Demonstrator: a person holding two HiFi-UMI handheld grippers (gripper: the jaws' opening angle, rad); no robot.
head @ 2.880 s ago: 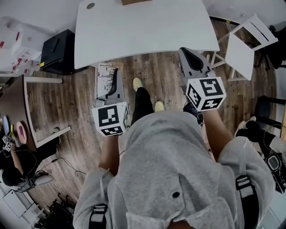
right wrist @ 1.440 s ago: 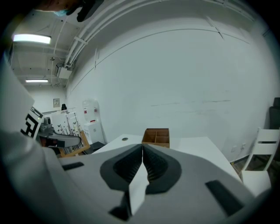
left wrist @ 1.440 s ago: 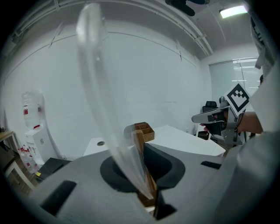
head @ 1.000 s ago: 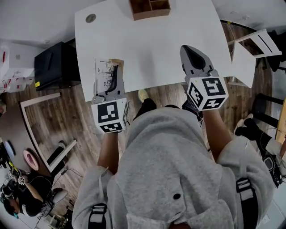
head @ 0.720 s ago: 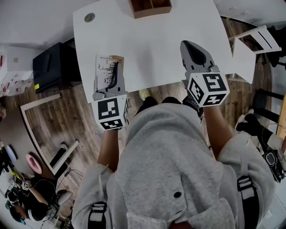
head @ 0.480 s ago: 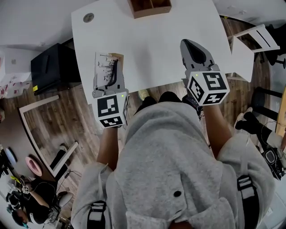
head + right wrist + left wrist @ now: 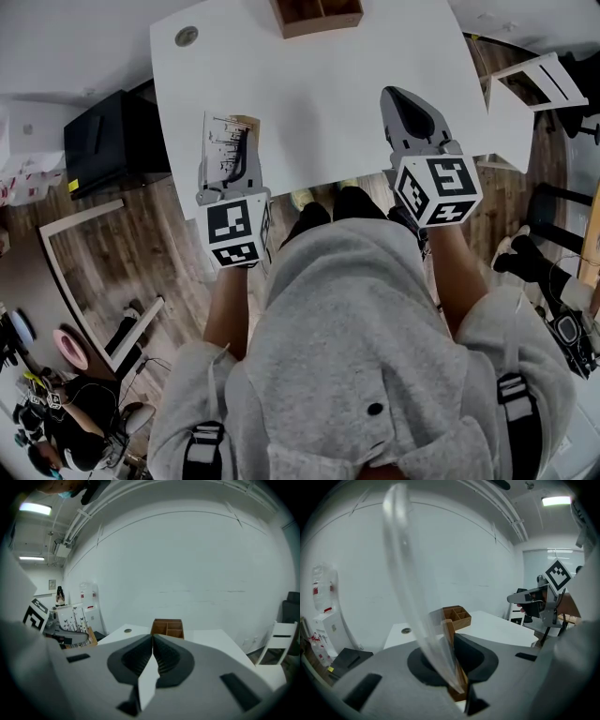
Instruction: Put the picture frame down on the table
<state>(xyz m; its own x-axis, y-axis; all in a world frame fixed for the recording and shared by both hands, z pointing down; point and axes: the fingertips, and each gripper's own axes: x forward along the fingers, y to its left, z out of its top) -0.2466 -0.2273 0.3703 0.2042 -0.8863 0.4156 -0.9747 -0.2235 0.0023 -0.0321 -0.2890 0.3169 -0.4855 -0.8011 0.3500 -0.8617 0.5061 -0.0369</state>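
1. The left gripper (image 7: 236, 159) is nearly closed and clamps the lower edge of the frame (image 7: 217, 139). Its own view shows the wooden back (image 7: 450, 639) and clear pane (image 7: 405, 573) pinched between the jaws, with the frame rising edge-on.
2. The right gripper (image 7: 405, 108) has its jaws pressed together with nothing between them. It hangs over the near right part of the counter (image 7: 309, 103), well apart from the frame.
3. The frame is upright over the near left corner of the counter, printed side facing left. I cannot tell whether its base touches the top. By my reading the set-down itself is in hand and not yet finished.
4. The next move probably calls for taking the frame a little further in from the edge and lowering it until its base bears on the top. It should then be steadied or tipped flat before the jaws open. The grip is narrow and the pane is smooth, so a hasty release could let it topple.
5. The counter is white and mostly bare, with a round cable hole (image 7: 187, 36) at far left and a wooden organiser (image 7: 316, 14) at the far edge.
6. Around it are plank floor (image 7: 141, 244), a black box (image 7: 108, 131) on the left and a white chair (image 7: 534, 80) on the right. A plain white wall (image 7: 187, 564) lies beyond.
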